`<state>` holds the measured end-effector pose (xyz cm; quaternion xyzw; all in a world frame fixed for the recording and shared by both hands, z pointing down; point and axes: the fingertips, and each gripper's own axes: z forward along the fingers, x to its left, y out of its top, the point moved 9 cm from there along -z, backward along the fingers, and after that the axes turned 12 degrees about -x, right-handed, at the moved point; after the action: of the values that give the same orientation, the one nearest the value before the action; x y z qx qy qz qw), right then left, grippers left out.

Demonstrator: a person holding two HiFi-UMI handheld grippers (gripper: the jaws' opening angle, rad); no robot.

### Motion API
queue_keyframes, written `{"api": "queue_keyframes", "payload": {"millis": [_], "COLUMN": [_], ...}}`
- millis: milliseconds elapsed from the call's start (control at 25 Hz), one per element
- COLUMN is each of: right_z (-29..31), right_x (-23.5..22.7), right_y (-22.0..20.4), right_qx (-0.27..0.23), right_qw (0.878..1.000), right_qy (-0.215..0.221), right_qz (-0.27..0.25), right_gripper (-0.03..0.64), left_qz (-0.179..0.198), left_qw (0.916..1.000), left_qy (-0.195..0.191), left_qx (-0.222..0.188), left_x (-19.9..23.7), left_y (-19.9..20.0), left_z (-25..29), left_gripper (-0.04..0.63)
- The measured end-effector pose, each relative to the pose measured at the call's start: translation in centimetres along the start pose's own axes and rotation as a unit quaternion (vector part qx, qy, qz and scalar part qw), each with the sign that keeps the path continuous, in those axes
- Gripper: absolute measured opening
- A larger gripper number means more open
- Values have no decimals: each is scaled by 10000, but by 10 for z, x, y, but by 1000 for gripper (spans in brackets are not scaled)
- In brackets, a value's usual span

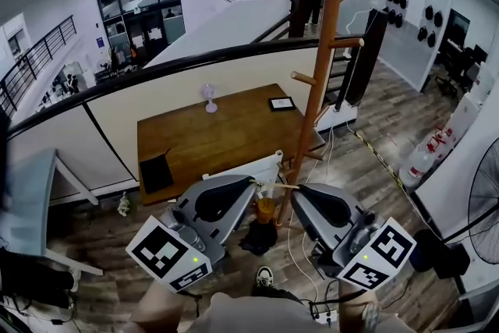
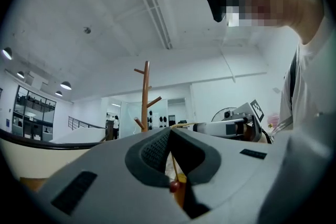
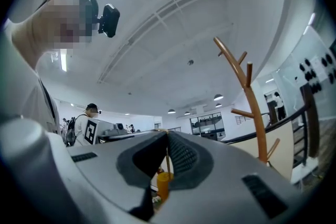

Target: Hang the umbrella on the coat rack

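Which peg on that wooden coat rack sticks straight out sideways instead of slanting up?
The right-hand peg about midway up the visible coat rack in the head view; the others all tilt upward.

The grey plastic left gripper (image 1: 251,185) and its matching right gripper (image 1: 299,193) have dark ribbed pads (image 2: 155,150). Each carries a black-and-white square-marker cube (image 1: 168,253) with a small green light (image 1: 193,260). The person wears a white top (image 2: 315,86).

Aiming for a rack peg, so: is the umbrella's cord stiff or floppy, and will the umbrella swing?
Probably floppy: thin cord, taut only between left gripper and right gripper. Likely swings: umbrella dangles freely below yellow handle.
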<state>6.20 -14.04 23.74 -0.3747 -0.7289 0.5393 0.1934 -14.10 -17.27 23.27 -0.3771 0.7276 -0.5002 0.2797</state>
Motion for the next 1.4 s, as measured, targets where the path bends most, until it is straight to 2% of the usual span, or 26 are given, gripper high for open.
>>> {"api": "queue_keyframes", "payload": {"millis": [160, 280, 400, 680, 1000, 1400], "right_z": [22, 40, 56, 77, 94, 118], "right_x": [-43, -71, -99, -139, -164, -181], "right_y": [3, 2, 1, -4, -11, -13], "right_qx": [-15, 14, -18, -92, -109, -301], "right_qw": [9999, 9995, 9991, 9988, 9998, 9945], "right_qy": [125, 266, 403, 483, 154, -905], "right_qz": [-12, -172, -147, -52, -74, -429], "right_gripper": [12, 12, 12, 12, 12, 12], "left_qz": [49, 233, 152, 246, 147, -222], "left_qw": [10000, 9997, 9998, 9995, 9997, 9936], "left_qy": [47, 70, 100, 156, -81, -1104], "left_qx": [12, 90, 52, 93, 183, 21], "left_x": [29, 51, 73, 102, 132, 183], "left_y": [-6, -10, -17, -27, -40, -52], "left_z": [36, 59, 79, 106, 129, 164], "left_gripper": [0, 0, 0, 0, 0, 0]}}
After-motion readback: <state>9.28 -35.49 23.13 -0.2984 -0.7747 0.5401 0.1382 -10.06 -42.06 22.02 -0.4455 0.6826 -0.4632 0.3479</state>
